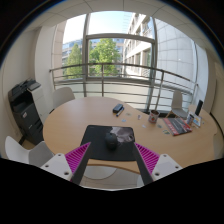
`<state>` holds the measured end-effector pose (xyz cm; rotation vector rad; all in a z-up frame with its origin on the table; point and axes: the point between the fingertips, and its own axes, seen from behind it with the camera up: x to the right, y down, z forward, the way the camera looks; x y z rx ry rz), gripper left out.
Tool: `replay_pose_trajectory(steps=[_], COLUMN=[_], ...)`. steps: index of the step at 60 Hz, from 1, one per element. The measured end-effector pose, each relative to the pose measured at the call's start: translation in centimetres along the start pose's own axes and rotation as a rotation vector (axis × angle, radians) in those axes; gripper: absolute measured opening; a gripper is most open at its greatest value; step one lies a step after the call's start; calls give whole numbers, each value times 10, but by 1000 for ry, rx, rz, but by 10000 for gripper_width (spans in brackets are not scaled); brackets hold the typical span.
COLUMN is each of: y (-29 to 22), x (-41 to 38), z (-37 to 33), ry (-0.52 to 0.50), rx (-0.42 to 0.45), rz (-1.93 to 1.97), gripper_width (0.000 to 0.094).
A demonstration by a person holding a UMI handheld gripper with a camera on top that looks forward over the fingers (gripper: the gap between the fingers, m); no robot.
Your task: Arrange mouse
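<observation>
Mouse point(121, 137) rounded, dark, on flat black rectangular mat point(105, 141), claw point(112, 158) spread wide, round wooden table point(80, 118)

A dark computer mouse point(121, 137) lies on a black rectangular mat point(100, 141) (just beyond the parted gripper point(113, 157)) on the round wooden table point(75, 122).

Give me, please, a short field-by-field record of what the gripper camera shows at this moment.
setting: meeting room, large window, balcony rail outside
table: round, wooden
mouse pad: dark, on the table just ahead of the claw
mouse: dark, lying on the mouse pad
claw: fingers open, holding nothing, short of the mouse
other items: small dark object mid-table; papers at the far right
chairs: white, around the table
</observation>
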<state>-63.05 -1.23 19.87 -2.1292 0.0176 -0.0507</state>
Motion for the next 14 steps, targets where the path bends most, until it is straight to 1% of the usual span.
replay_pose_trajectory(steps=[6,14], y=[16,25], x=[1,1], z=[-23,-45], ry=[5,10], rx=[-15,-6], rz=[0,-1], gripper_width=[842,844])
